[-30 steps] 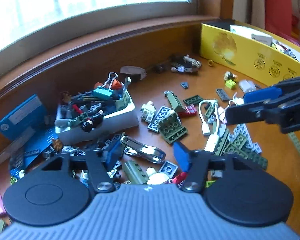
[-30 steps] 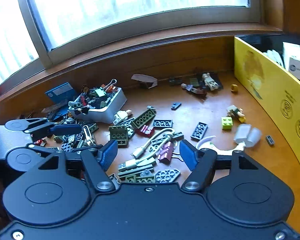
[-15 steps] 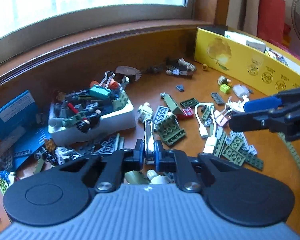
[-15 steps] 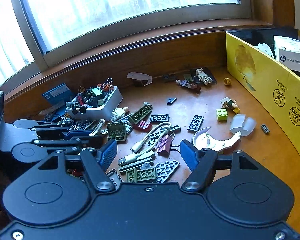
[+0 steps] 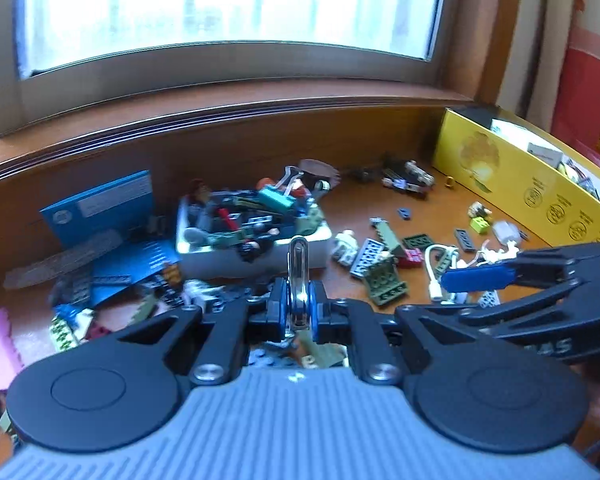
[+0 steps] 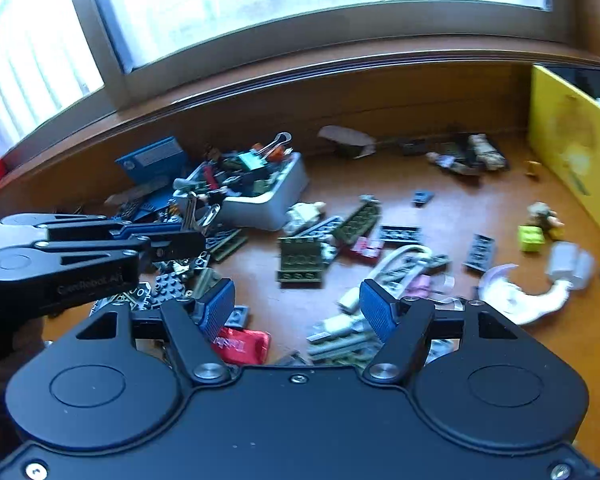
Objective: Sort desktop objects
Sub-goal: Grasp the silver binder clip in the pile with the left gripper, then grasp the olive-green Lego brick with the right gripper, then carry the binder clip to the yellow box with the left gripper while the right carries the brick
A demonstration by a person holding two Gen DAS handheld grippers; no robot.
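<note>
Your left gripper [image 5: 299,312] points down at a slant, its jaws closed tight on a metal clip [image 5: 298,280] that stands upright between the blue pads and juts out past them. Your right gripper [image 6: 297,306] also slants downward, its jaws standing apart with nothing between them. It sits just right of the left jaws, fingers alongside.

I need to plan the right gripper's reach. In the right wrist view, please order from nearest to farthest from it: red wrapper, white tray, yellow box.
1. Red wrapper: just below the right gripper.
2. White tray: middle, left of centre.
3. Yellow box: far right.
</note>
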